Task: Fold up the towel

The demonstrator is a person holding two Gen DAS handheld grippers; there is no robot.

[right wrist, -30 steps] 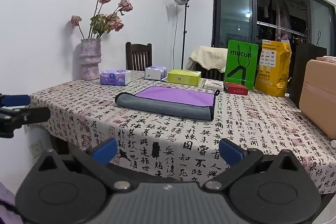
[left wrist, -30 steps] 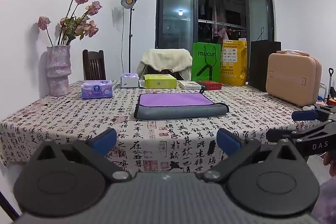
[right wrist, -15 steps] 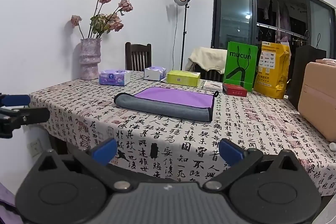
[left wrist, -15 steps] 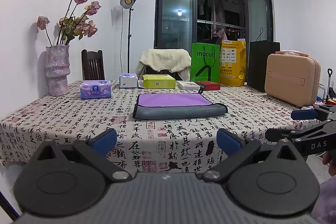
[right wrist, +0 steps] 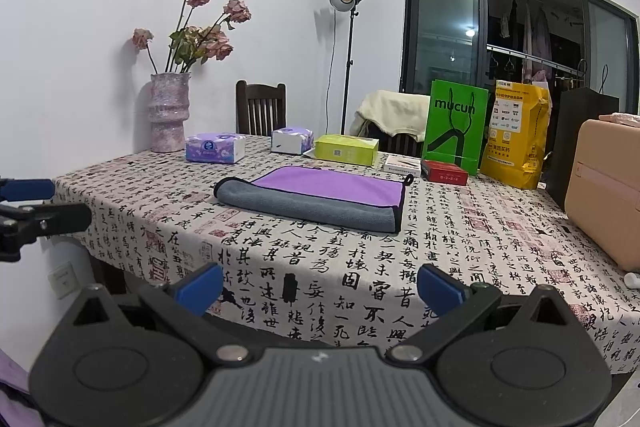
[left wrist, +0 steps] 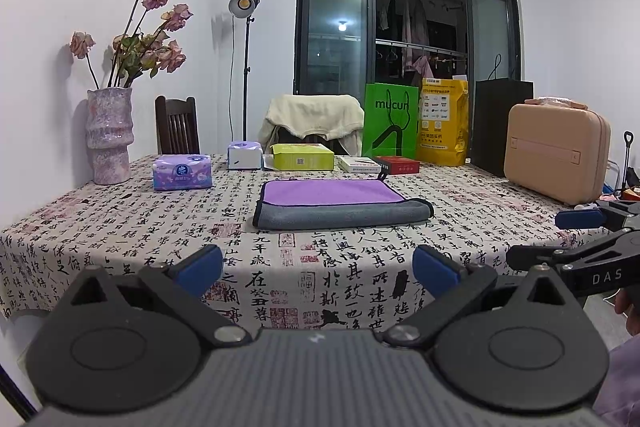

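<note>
A purple and grey towel (left wrist: 340, 203) lies folded flat on the table (left wrist: 120, 227) with the calligraphy cloth; it also shows in the right wrist view (right wrist: 316, 197). My left gripper (left wrist: 318, 269) is open and empty, held off the near table edge, well short of the towel. My right gripper (right wrist: 320, 287) is open and empty, also in front of the near edge. The right gripper shows at the right of the left wrist view (left wrist: 580, 239), and the left gripper at the left of the right wrist view (right wrist: 28, 207).
A vase of dried roses (left wrist: 110, 135), tissue packs (left wrist: 182, 171), a green box (left wrist: 302, 157) and small boxes (left wrist: 398, 165) line the far side. Green (left wrist: 390, 121) and yellow (left wrist: 442, 121) bags and a beige case (left wrist: 556, 153) stand at the right. Chairs stand behind the table.
Both grippers have drawn back and down a little from the table. The towel has not moved.
</note>
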